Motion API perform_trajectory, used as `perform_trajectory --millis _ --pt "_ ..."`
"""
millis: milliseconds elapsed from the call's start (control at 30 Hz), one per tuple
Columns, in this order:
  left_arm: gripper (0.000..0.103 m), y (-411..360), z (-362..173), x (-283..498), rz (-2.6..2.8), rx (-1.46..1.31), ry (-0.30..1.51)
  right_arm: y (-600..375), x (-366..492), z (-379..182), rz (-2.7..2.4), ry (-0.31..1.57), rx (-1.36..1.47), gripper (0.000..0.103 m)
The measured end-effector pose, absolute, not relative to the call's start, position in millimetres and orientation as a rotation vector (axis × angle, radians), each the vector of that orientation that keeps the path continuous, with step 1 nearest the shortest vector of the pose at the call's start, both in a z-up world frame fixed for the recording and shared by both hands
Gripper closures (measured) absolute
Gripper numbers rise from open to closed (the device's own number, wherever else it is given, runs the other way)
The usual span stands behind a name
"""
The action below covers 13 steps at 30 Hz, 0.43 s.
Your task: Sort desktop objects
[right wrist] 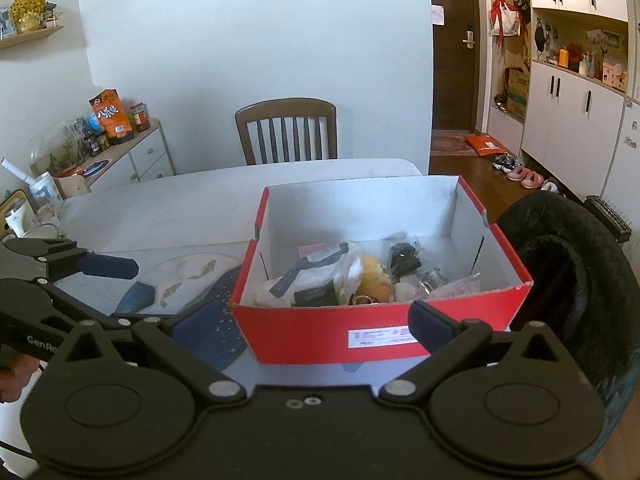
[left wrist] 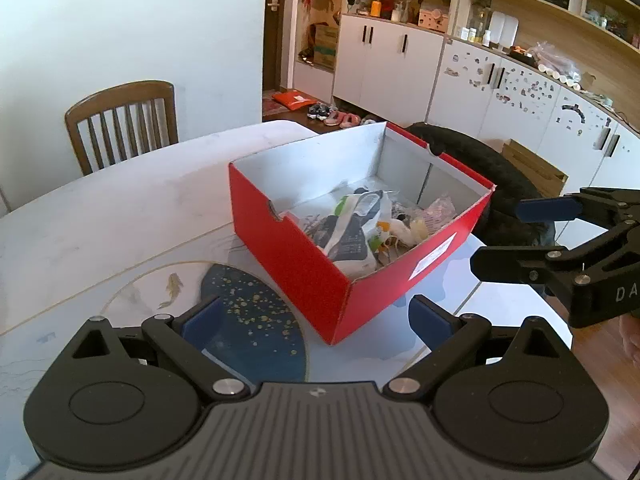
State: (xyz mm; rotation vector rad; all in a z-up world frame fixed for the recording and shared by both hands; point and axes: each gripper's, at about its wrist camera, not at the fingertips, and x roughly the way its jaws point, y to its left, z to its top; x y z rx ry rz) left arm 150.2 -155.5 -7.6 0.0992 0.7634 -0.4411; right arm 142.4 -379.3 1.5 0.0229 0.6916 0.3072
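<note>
A red box (left wrist: pixel 320 276) with a pale grey inside stands open-topped on the white table (left wrist: pixel 100 216), near the table's edge, and holds the sorted clutter: a white plastic bag (right wrist: pixel 320 280) with dark printing lies toward the box's near-left part in the right wrist view, a yellowish round object (right wrist: pixel 376 280) sits just beside it, a small black bundle (right wrist: pixel 404 258) lies further back, and a crumpled clear wrapper (right wrist: pixel 452 286) rests toward the right wall (what these last two are exactly cannot be told). A white label (right wrist: pixel 380 337) is stuck on the box's long outer side. Under the box's corner lies a round mat (left wrist: pixel 248 316), partly dark blue with gold flecks and partly pale with painted fish. The left gripper (left wrist: pixel 316 322) hovers low over the mat, its blue-padded fingers spread wide with nothing between them, aimed at the box's corner. The right gripper (right wrist: pixel 308 330) faces the labelled side, its fingers likewise parted and empty; in the left wrist view it appears at the right edge, beside the box. A wooden chair (right wrist: pixel 286 130) stands at the table's far side, and a dark padded seat (right wrist: pixel 572 264) sits just beside the box end.
</note>
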Motion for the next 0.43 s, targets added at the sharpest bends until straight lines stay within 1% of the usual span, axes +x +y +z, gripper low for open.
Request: perform_trajectory --millis 433 --pt "0.004 -132.9 -8.7 145.0 -0.458 0.075 0.787 -360.4 134.3 -0.1 0.301 0.708 0.023 0.001"
